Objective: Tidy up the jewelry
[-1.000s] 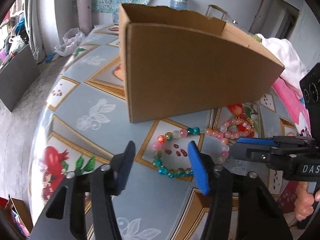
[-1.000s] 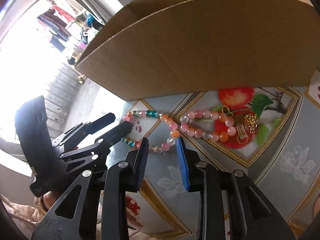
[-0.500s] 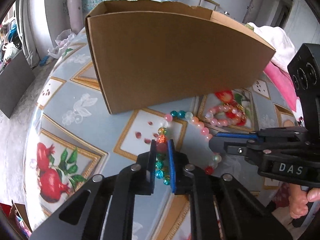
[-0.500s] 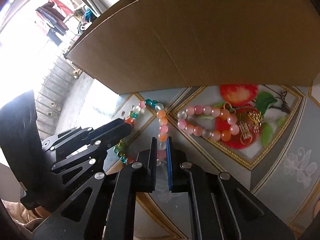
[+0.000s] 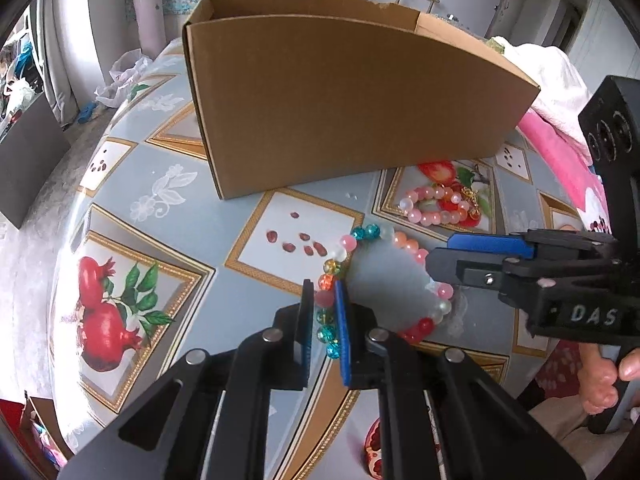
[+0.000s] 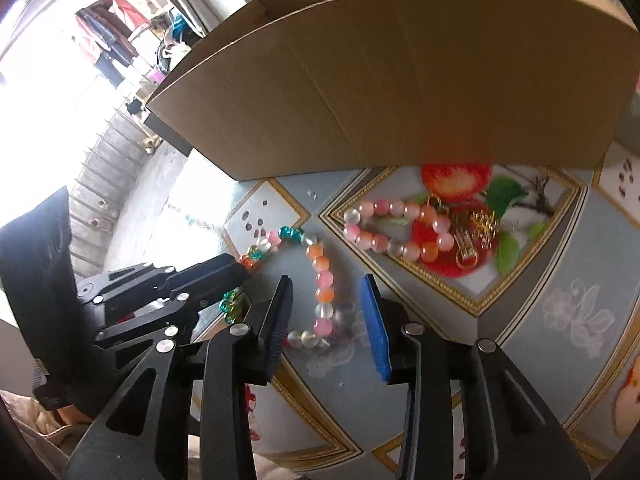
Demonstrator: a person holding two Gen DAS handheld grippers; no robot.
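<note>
Left wrist view: I see the open cardboard box (image 5: 352, 92) standing on the patterned tablecloth (image 5: 160, 168), and in front of it my left gripper (image 5: 324, 312) clamped on the multicoloured bead bracelet (image 5: 348, 242). My right gripper (image 6: 326, 320) is opening, pads off the beads lying between them; the pink bead bracelet (image 6: 396, 226) lies just beside.

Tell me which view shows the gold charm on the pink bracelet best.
The right wrist view: the gold charm lies large and unobstructed on the pink bracelet. In the left wrist view it is only a small, distant glint.
</note>
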